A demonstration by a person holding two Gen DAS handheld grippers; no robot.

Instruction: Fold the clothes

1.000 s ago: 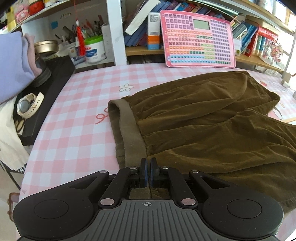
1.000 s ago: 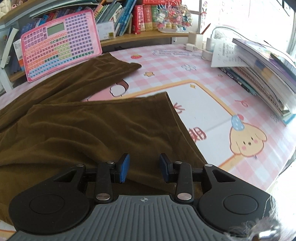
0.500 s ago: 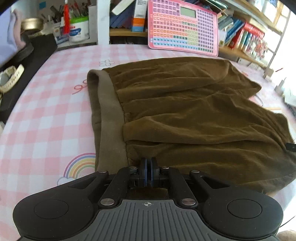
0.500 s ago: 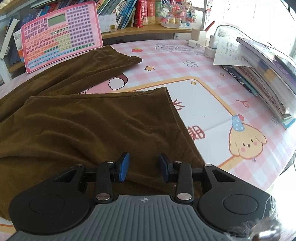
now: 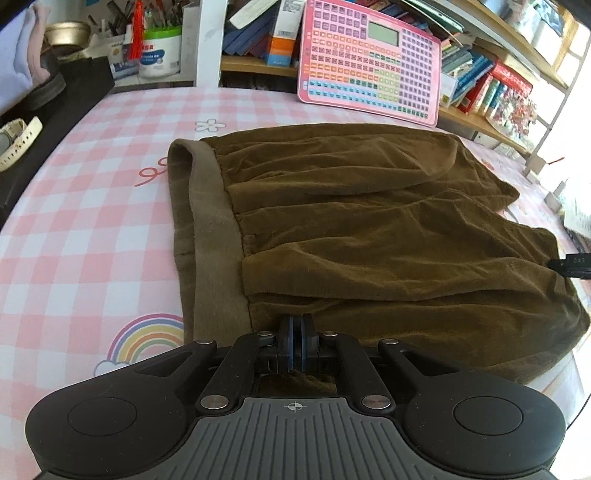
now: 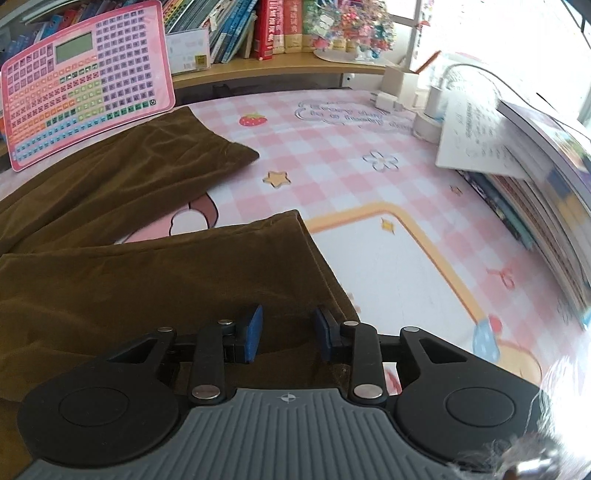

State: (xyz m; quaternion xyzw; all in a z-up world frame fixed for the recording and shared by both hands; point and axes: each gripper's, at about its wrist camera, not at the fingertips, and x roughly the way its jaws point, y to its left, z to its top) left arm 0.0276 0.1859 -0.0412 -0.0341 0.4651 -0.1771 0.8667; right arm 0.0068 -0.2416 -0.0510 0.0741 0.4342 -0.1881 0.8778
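Observation:
Brown corduroy shorts lie flat on the pink checked table mat, with the lighter waistband on the left and the legs running right. My left gripper is shut on the near edge of the shorts, just right of the waistband's near corner; fabric shows under its fingers. My right gripper is open above the hem corner of the near leg, the cloth lying under and between its fingers. The far leg ends near a pink keypad toy. The right gripper's tip shows in the left wrist view.
Shelves with books stand behind the table. A stack of books and papers lines the right edge. A black tray with a white watch sits at the left, beside a white tub of pens.
The left wrist view has swung right and risen while that gripper stays shut on the near edge. The right gripper stayed open and shifted slightly over the near leg's hem.

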